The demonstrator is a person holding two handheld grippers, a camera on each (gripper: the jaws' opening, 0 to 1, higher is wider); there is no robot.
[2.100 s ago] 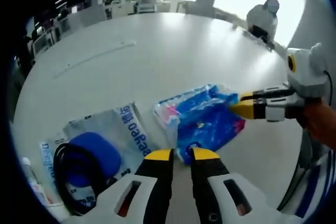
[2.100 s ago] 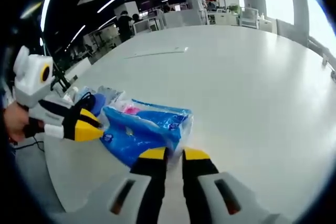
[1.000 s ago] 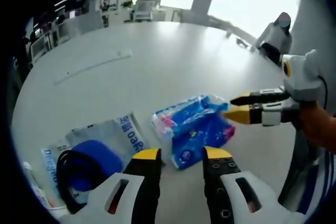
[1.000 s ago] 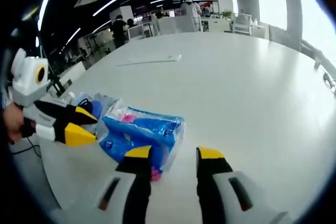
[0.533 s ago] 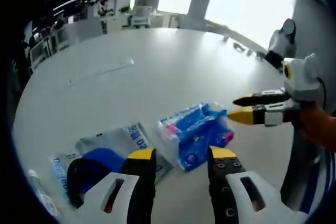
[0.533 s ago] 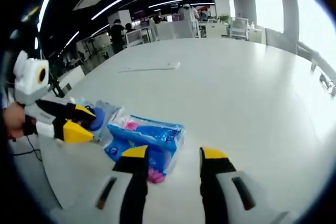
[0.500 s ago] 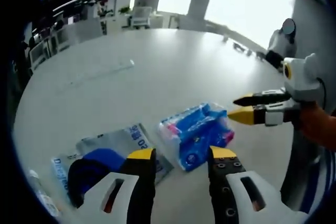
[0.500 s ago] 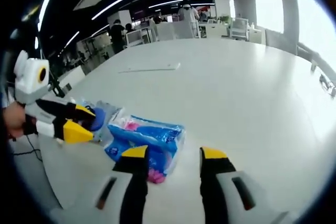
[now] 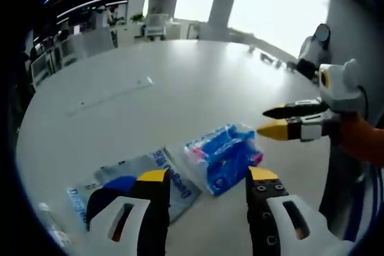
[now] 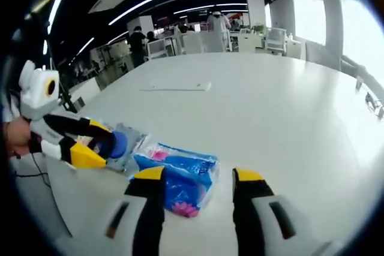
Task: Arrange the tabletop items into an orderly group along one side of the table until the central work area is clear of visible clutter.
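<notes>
Left gripper view: left gripper jaws wide, holding nothing. Crinkled blue-and-pink plastic tissue pack lies flat on white round table, just beyond the jaws, beside a clear printed plastic bag.

Right gripper view: right gripper jaws wide, empty; tissue pack between them.

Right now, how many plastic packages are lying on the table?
2: a blue pack near the table's middle edge, and a clear printed bag beside it, holding something blue. More may be hidden behind the grippers.
</notes>
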